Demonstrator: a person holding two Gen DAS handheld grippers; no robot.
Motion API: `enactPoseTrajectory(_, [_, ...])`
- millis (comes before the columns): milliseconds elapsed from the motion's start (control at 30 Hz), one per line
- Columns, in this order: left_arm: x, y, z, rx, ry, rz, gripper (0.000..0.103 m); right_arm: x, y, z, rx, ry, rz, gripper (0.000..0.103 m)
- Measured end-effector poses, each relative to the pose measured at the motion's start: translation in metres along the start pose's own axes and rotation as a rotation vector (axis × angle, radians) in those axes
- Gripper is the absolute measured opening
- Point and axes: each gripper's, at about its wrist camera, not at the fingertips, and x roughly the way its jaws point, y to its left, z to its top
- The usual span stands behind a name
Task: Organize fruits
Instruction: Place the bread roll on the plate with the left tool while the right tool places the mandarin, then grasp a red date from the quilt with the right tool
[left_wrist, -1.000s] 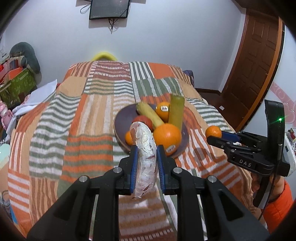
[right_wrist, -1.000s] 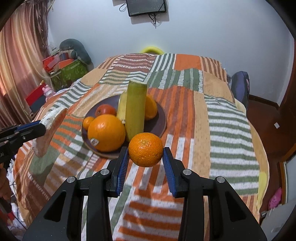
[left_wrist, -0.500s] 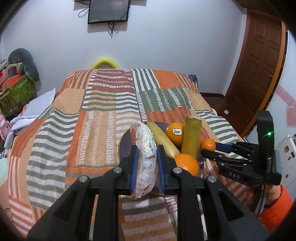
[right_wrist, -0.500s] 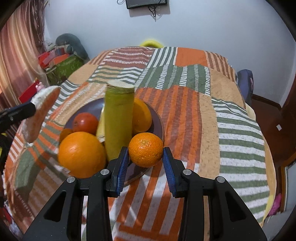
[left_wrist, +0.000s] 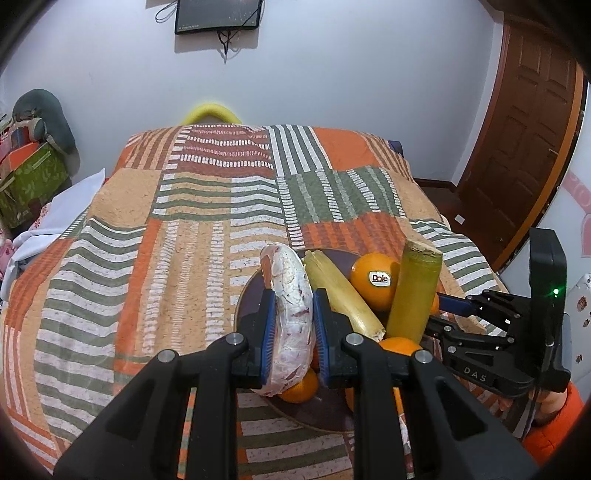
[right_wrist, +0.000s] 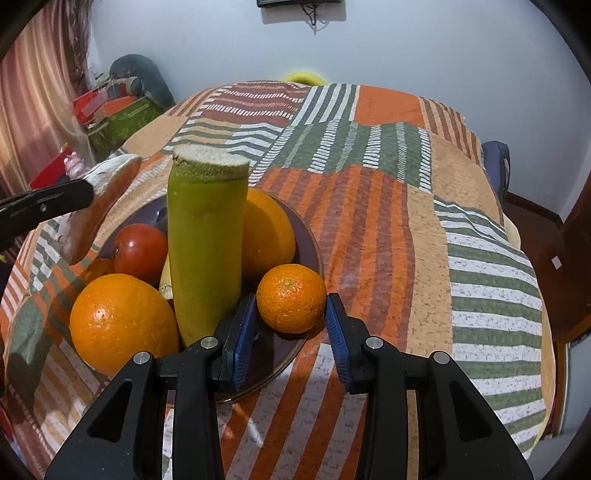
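Orange and green patchwork covers the bed (right_wrist: 406, 229) where a dark plate (right_wrist: 310, 240) of fruit sits. The right gripper (right_wrist: 291, 317) clamps a small mandarin (right_wrist: 291, 298) over the plate's near right edge, beside an upright green stalk (right_wrist: 207, 240). The left gripper (left_wrist: 290, 328) is clenched on a pale, red-flecked oblong fruit (left_wrist: 290, 306) above the plate's left side.
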Motion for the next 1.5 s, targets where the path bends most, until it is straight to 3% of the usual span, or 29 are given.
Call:
enactPoseTrajectory(200, [0.012,0.000,-0.002,-0.010,0.038,-0.006,0.020,0.001,0.000,0.001,-0.018,0.016,-0.003,0.035])
enactPoseTrajectory(333, [0.006,0.000,-0.001,-0.016,0.029,-0.019,0.021,-0.004,-0.001,0.000,-0.026,0.000,-0.036,0.046])
enactPoseTrajectory(433, [-0.002,-0.004,-0.001,-0.004,0.022,-0.018,0.021,-0.009,-0.004,0.000,-0.011,-0.004,-0.025,0.047])
enactPoseTrajectory(667, [-0.035,-0.015,-0.004,0.019,-0.003,-0.016,0.021,-0.034,-0.003,-0.001,0.000,-0.025,-0.037,0.047])
enactPoseTrajectory(1033, [-0.112,-0.028,-0.023,0.035,-0.047,-0.006,0.021,-0.111,0.016,-0.016,0.001,-0.108,-0.017,0.048])
enactPoseTrajectory(1333, [-0.157,-0.035,-0.051,0.041,-0.045,-0.005,0.026,-0.159,0.038,-0.041,-0.004,-0.155,-0.020,0.053])
enactPoseTrajectory(1500, [-0.167,-0.041,-0.071,0.038,-0.025,-0.018,0.041,-0.167,0.045,-0.060,-0.002,-0.140,-0.017,0.053])
